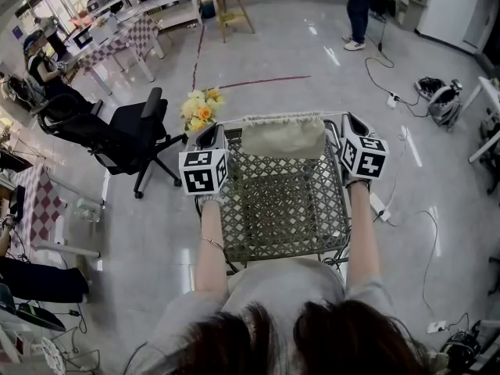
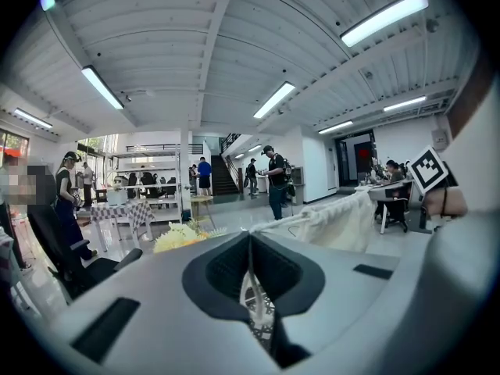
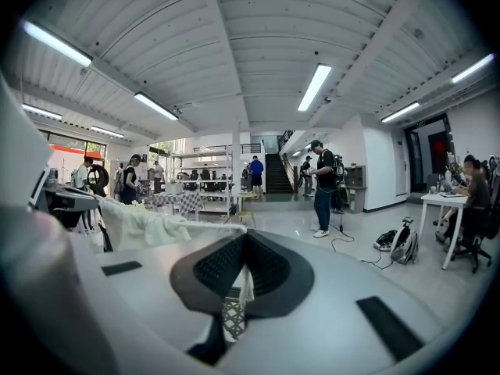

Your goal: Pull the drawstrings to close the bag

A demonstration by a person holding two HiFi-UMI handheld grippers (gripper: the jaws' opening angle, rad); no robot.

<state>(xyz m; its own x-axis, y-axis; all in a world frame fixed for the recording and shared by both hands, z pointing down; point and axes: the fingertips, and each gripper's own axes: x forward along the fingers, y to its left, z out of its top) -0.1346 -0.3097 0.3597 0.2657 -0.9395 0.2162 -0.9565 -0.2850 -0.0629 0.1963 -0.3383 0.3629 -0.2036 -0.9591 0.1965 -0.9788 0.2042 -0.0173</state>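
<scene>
A cream cloth bag [image 1: 283, 137] stands at the far edge of the metal mesh table [image 1: 281, 209], its top gathered into a puckered line. My left gripper [image 1: 209, 133] is at the bag's left end and my right gripper [image 1: 349, 125] at its right end. In the left gripper view the jaws are shut on a white drawstring [image 2: 251, 291], and the bag [image 2: 337, 221] stretches away to the right. The right gripper view also has shut jaws pinching a white drawstring [image 3: 244, 278], with the bag [image 3: 148, 221] off to the left.
A black office chair [image 1: 125, 135] and a bunch of yellow flowers [image 1: 201, 108] are left of the table. Cables and a power strip [image 1: 397, 98] lie on the floor to the right. A wooden stool [image 1: 231, 6] and a standing person [image 1: 361, 10] are farther off.
</scene>
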